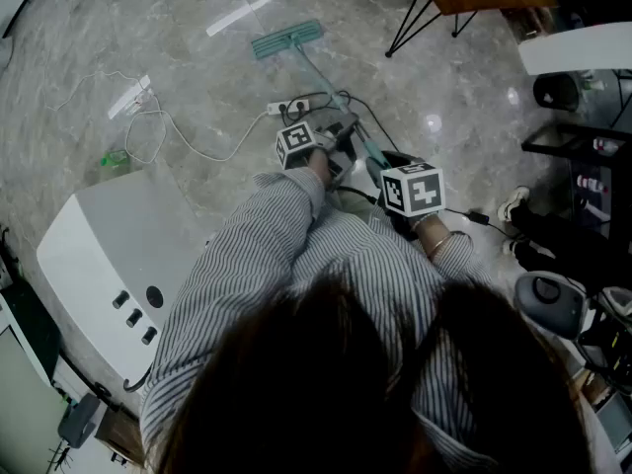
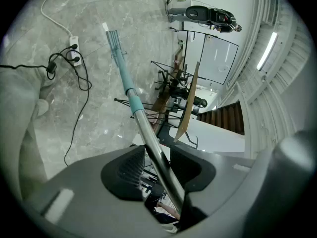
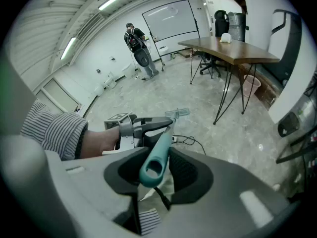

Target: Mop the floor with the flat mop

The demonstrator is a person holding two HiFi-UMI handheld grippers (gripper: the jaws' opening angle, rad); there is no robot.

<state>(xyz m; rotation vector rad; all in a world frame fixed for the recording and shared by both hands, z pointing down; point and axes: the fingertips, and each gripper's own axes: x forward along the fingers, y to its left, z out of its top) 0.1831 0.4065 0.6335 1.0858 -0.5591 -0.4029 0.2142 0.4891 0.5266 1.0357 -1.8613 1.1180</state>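
The mop had its flat head down on the floor well ahead of me in the head view, with the pole slanting back toward my body. My left tool held the pole partway along, and my right tool sat closer to me at the top end. A power strip and its cables lay just beside the pole, between the mop head and my hands.

In the left gripper view, the jaws were clamped on the bare metal stretch of the pole, which crossed them at a slant. Further out the pole turned teal and ended at the head on the marble.

In the right gripper view, the jaws gripped the teal handle end, its hanging hole facing the camera. A desk on thin legs stood beyond.

To mop well from here, I judged I should hold both grips firm so the pole could not twist. I would keep the head flat, push in straight overlapping strokes, and steer the head wide of the power strip and cables.
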